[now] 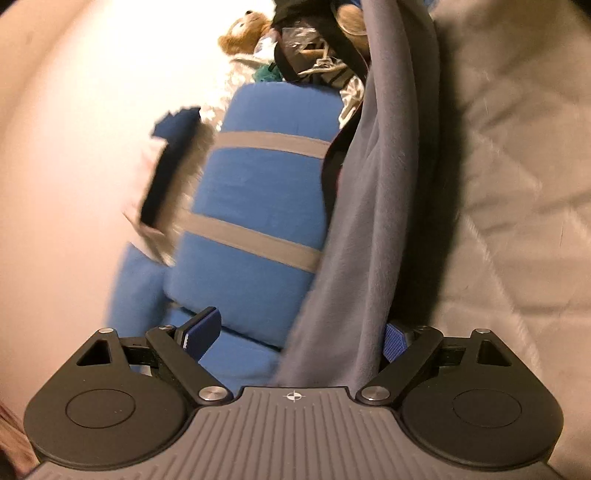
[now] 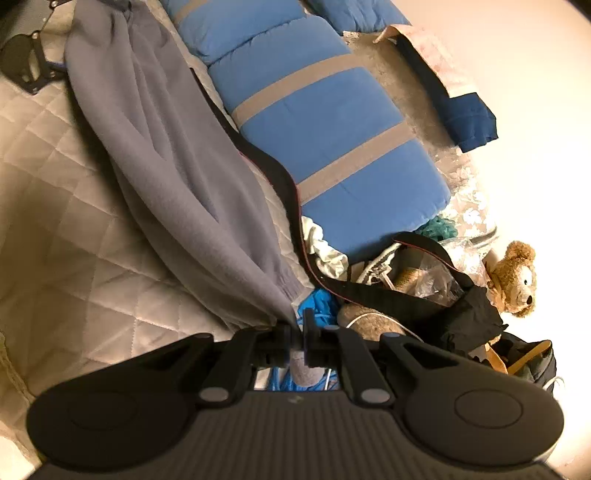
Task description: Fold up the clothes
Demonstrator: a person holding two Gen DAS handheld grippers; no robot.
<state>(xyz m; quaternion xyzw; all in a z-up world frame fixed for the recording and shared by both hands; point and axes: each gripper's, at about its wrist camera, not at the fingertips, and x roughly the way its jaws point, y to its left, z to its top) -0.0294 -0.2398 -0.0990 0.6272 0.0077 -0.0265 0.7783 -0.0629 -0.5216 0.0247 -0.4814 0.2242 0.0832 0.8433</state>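
Right tool [image 2: 297,334]: jaws clenched on the cuffed end of the grey garment [image 2: 177,155], with a stub of cloth poking back between the fingers toward the camera. From that pinch the garment runs as a long gathered band up and left across the quilted bed cover [image 2: 55,192] to the far left tool, seen small at top left in the right wrist view.

Left tool [image 1: 295,334]: jaws spread wide, blue pads [image 1: 201,328] well apart. The grey garment [image 1: 369,221] passes through the gap, lying against the right-hand pad; the left-hand pad is clear of it. Nothing pinched there as far as I can see.

Garment is stretched between the two tools, mostly above or on the bed cover [image 1: 517,184]; can't tell how much of it rests on the quilt. It casts a dark shadow alongside.

Beside it, on the wall side: a blue pillow [image 2: 317,122] with grey-tan stripes, and a black strap [image 2: 280,181] running between garment and pillow. A dark navy folded cloth [image 2: 467,118] lies past the pillow.

Near the right tool: a clutter pile with blue yarn or cord [image 2: 317,302], clear plastic wrap, a black cloth, and a brown teddy bear [image 2: 515,278] at the edge. The bear [image 1: 243,31] also shows at the top of the left wrist view.
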